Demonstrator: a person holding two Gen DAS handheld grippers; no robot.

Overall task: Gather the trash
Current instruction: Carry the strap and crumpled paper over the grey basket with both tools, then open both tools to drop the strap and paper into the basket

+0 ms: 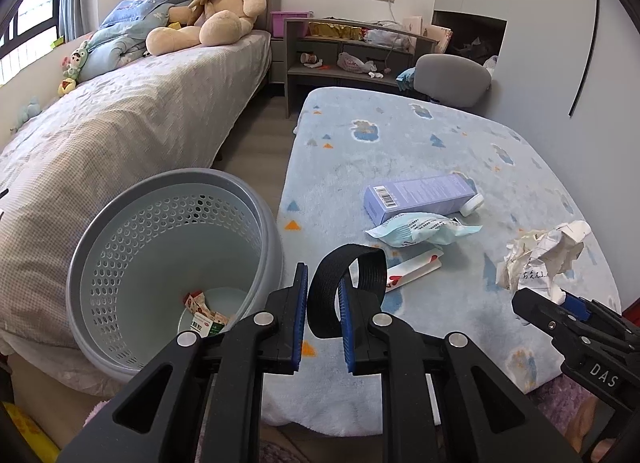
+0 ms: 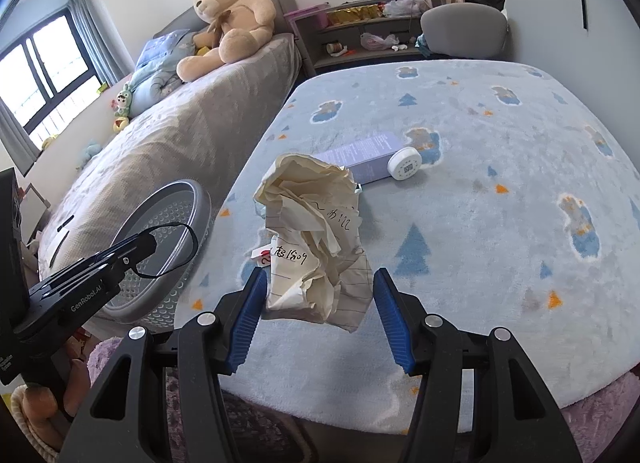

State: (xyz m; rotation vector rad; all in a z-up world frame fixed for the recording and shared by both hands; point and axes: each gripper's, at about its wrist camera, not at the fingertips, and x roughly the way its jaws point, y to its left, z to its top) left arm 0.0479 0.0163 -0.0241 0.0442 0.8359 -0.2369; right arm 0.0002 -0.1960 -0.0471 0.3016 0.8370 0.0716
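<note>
In the left wrist view our left gripper (image 1: pixel 322 303) is clamped on a black strap loop (image 1: pixel 347 288) beside the bin (image 1: pixel 172 271) at lower left, scraps already inside, wrappers left mid-frame; in the right wrist view our right gripper (image 2: pixel 320 305) pinches crumpled paper (image 2: pixel 316 239) at centre.

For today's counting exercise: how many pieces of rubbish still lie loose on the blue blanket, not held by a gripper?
4: purple box, white round cap at its end, blue wrapper in front, red-and-white packet nearest. More may be hidden.
</note>
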